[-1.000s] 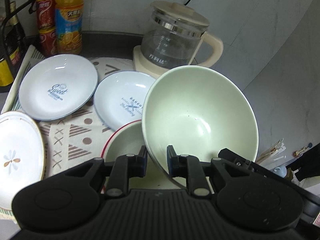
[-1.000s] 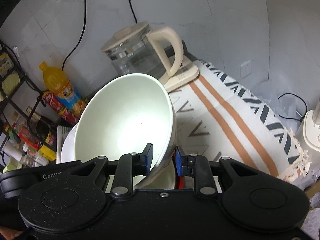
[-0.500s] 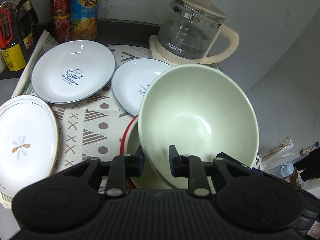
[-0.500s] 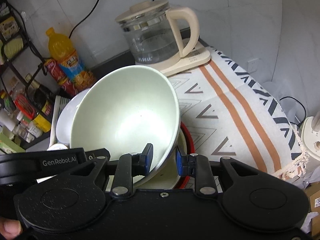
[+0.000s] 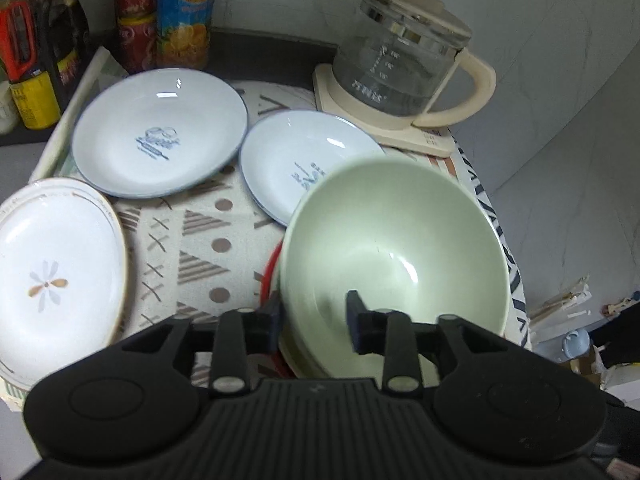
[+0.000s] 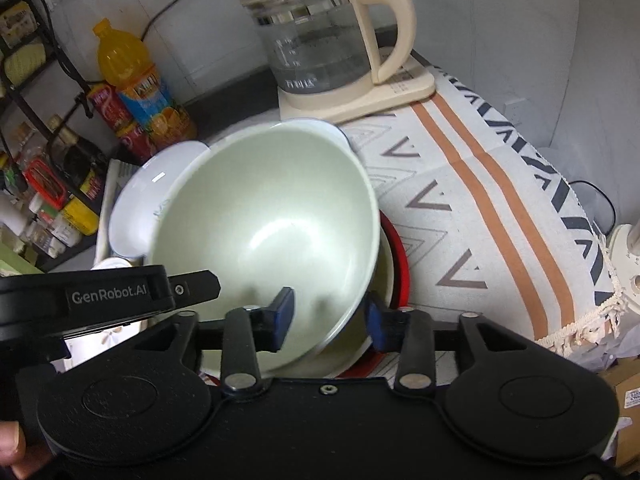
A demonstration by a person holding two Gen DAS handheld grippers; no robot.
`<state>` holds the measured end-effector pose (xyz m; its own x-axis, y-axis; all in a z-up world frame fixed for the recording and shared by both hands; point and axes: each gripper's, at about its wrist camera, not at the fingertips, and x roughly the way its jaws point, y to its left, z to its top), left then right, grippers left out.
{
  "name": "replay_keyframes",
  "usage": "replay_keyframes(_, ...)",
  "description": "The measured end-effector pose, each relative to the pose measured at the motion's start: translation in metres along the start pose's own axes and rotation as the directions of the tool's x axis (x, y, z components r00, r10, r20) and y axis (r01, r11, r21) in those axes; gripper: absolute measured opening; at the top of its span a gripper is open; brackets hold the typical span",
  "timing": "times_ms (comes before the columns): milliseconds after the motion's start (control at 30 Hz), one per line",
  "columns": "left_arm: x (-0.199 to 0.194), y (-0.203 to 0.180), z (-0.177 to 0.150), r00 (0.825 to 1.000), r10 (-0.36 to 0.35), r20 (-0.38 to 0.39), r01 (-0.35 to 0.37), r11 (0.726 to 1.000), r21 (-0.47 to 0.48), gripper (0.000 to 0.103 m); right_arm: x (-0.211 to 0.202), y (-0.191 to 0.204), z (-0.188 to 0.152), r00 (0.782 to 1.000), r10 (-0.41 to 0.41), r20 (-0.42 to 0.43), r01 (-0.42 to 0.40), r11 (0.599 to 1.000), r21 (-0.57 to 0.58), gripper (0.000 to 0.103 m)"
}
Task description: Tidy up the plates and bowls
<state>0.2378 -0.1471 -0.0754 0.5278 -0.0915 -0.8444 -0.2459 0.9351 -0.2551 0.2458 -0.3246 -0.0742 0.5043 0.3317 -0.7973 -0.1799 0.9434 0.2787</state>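
Note:
A pale green bowl (image 5: 394,256) (image 6: 272,216) rests slightly tilted inside a red-rimmed bowl (image 5: 269,276) (image 6: 396,264) on the patterned cloth. In the left wrist view my left gripper (image 5: 316,320) straddles the green bowl's near left rim. Its jaws are opening, with the pads apart from the wall. My right gripper (image 6: 330,316) straddles the near right rim, jaws also opening, pads off it. Two light blue plates (image 5: 160,136) (image 5: 304,160) and a white flower plate (image 5: 52,276) lie to the left.
A glass kettle (image 5: 400,60) (image 6: 320,40) stands on its cream base behind the bowls. An orange juice bottle (image 5: 184,12) (image 6: 136,76), red cans and a rack of jars line the back left. The cloth (image 6: 480,184) hangs over the table's right edge.
Both grippers' jaws have spread wider and let go of the green bowl's rim. The bowl has sunk into the red-rimmed bowl.

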Motion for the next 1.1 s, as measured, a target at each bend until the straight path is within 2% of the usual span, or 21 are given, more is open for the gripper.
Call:
replay_keyframes(67,-0.006,-0.001,0.002,0.999,0.033,0.031,-0.033,0.999,0.014,0.052,-0.008,0.0,0.001,0.999,-0.023,0.039,0.024,1.0,-0.012,0.058)
replay_keyframes(100,-0.009,-0.001,0.004,0.998,0.042,0.045,-0.043,0.999,0.018,0.055,-0.013,0.0,0.002,0.998,-0.023,0.059,0.024,1.0,-0.015,0.058)
replay_keyframes(267,-0.022,0.008,0.01,0.996,0.043,0.074,-0.042,0.999,-0.007,0.058,-0.026,-0.01,0.002,0.996,-0.019,0.085,0.017,1.0,0.025,0.059)
replay_keyframes(367,-0.031,0.014,0.007,0.994,0.057,0.09,-0.055,0.998,-0.027,0.067,-0.034,-0.013,-0.004,0.996,-0.013,0.093,0.009,0.999,0.038,0.06)
replay_keyframes(433,-0.036,0.018,0.003,0.992,0.077,0.101,-0.074,0.997,-0.037,0.069,-0.038,-0.013,-0.008,0.995,-0.014,0.096,0.01,0.999,0.036,0.062)
replay_keyframes(600,-0.055,0.025,-0.012,0.987,0.101,0.126,-0.098,0.995,-0.031,0.075,-0.05,-0.009,-0.021,0.994,-0.006,0.11,0.003,1.0,0.03,0.083)
replay_keyframes(700,-0.065,0.028,-0.022,0.984,0.118,0.135,-0.116,0.993,-0.017,0.082,-0.057,-0.005,-0.029,0.993,0.011,0.121,-0.013,1.0,0.02,0.092)
replay_keyframes(767,-0.071,0.032,-0.029,0.987,0.103,0.122,-0.102,0.995,-0.015,0.087,-0.061,-0.002,-0.034,0.991,0.03,0.128,-0.031,0.999,0.008,0.097)
replay_keyframes(867,-0.078,0.037,-0.038,0.99,0.094,0.106,-0.093,0.996,-0.018,0.09,-0.066,0.005,-0.041,0.989,0.049,0.142,-0.048,0.999,-0.011,0.103)
replay_keyframes(1100,-0.104,0.052,-0.054,0.984,0.121,0.129,-0.116,0.992,-0.042,0.093,-0.072,0.019,-0.055,0.986,0.09,0.143,-0.087,0.996,-0.025,0.103)
